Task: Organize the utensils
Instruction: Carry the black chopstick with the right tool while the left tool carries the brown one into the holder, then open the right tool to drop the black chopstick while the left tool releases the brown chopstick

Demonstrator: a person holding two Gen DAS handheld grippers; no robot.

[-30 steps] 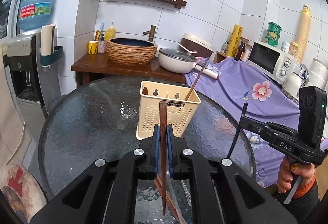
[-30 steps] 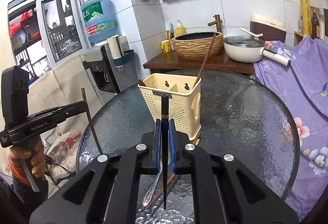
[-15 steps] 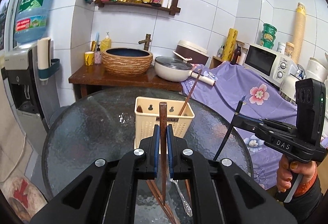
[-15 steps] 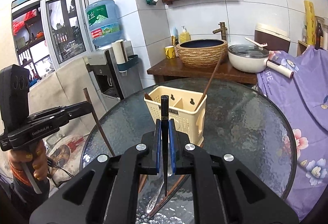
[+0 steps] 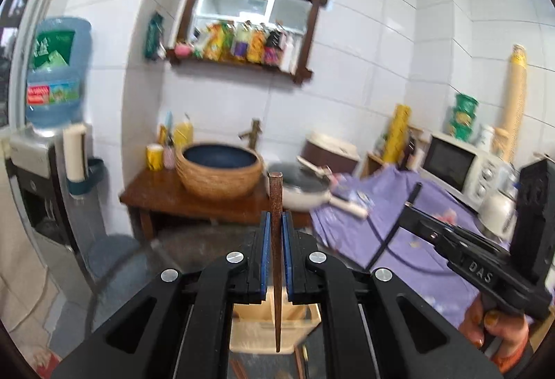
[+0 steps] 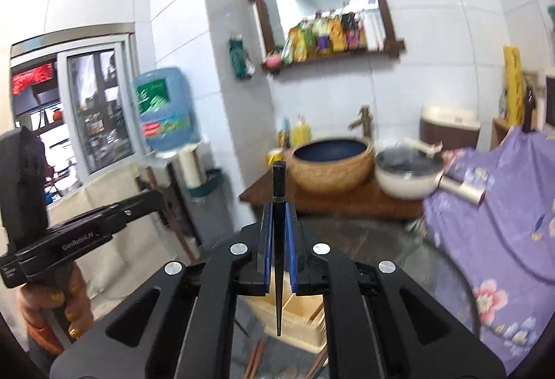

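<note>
A: What does the left wrist view give you?

B: The left hand-held gripper (image 5: 276,259) is clamped on a brown chopstick (image 5: 276,223), which stands upright between the blue pads (image 5: 265,254), its blunt end above them and its tip pointing down. Beneath the gripper sits the cream utensil holder (image 5: 267,330) on the glass tabletop (image 5: 135,271), mostly hidden by the black fingers. At the right edge the right hand-held gripper (image 5: 411,205) shows, pinching a black chopstick (image 5: 393,233) that slants down to the left.

A: And the right wrist view?

B: Here the right hand-held gripper (image 6: 278,257) is closed on the black chopstick (image 6: 278,205), upright, tip down over the utensil holder (image 6: 301,323), where a divider and a wooden stick are visible inside. The holder stands near the tabletop's (image 6: 416,261) closer edge. More utensils lie on the glass just beside its base, too blurred to name. At the left, the left hand-held gripper (image 6: 152,198) grips the brown chopstick (image 6: 173,226), tilted.
</note>
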